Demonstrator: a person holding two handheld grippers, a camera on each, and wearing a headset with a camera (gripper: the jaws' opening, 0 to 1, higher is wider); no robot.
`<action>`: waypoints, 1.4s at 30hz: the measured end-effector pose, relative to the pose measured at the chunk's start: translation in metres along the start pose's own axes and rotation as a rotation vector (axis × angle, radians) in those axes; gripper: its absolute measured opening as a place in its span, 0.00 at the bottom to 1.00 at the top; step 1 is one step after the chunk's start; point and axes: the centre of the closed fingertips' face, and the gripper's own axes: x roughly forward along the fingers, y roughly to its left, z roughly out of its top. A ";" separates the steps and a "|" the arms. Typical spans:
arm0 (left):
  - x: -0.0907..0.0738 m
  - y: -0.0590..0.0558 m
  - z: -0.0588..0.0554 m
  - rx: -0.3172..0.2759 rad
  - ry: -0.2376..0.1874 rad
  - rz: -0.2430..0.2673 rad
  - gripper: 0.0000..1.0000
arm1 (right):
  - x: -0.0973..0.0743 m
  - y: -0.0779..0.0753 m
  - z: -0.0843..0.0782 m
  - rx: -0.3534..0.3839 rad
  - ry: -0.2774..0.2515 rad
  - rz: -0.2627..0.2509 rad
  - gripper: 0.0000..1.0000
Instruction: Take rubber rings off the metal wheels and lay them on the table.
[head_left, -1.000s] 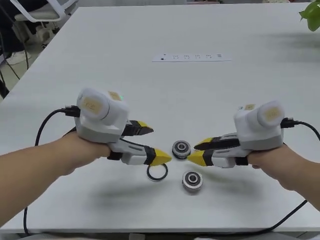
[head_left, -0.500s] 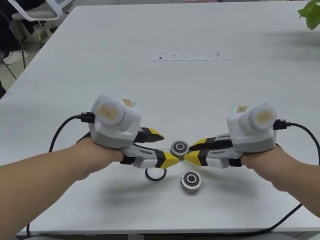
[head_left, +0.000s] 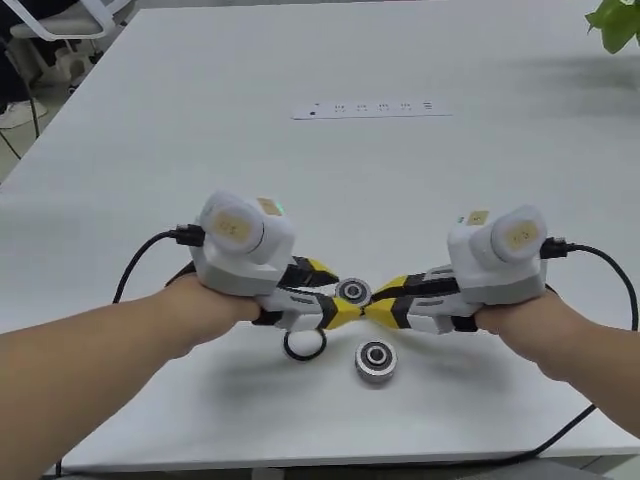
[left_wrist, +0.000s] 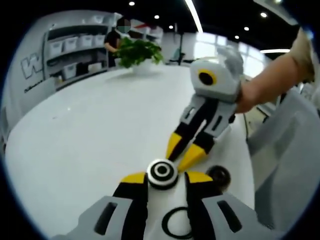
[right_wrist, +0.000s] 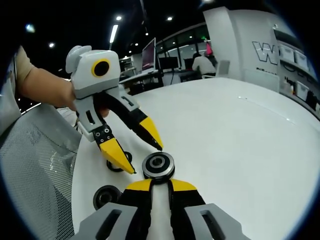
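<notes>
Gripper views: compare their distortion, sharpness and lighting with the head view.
Head view: even, soft light, sharp throughout, with faint shadows on the table. Left gripper view: the fisheye curves the table's edge, and the whole picture is soft, the metal wheel included. Right gripper view: the same curving, but crisper; ceiling lights show as bright spots and streaks against a dark ceiling.

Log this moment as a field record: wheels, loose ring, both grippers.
first wheel: between the facing gripper tips
second wheel: on the table, nearer the person
rubber ring: loose, flat on table beside second wheel
left gripper: open, jaws spread at first wheel
right gripper: jaws close together, grip unclear
</notes>
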 end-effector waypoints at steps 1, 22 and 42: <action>0.000 0.000 0.001 0.008 -0.001 0.003 0.28 | 0.000 0.000 0.000 0.000 0.001 0.000 0.08; 0.008 0.003 0.003 0.119 0.013 0.049 0.14 | -0.001 0.001 -0.001 -0.025 0.008 -0.015 0.05; 0.008 -0.002 0.003 0.152 -0.002 0.093 0.13 | -0.007 -0.005 0.003 0.256 -0.074 -0.047 0.00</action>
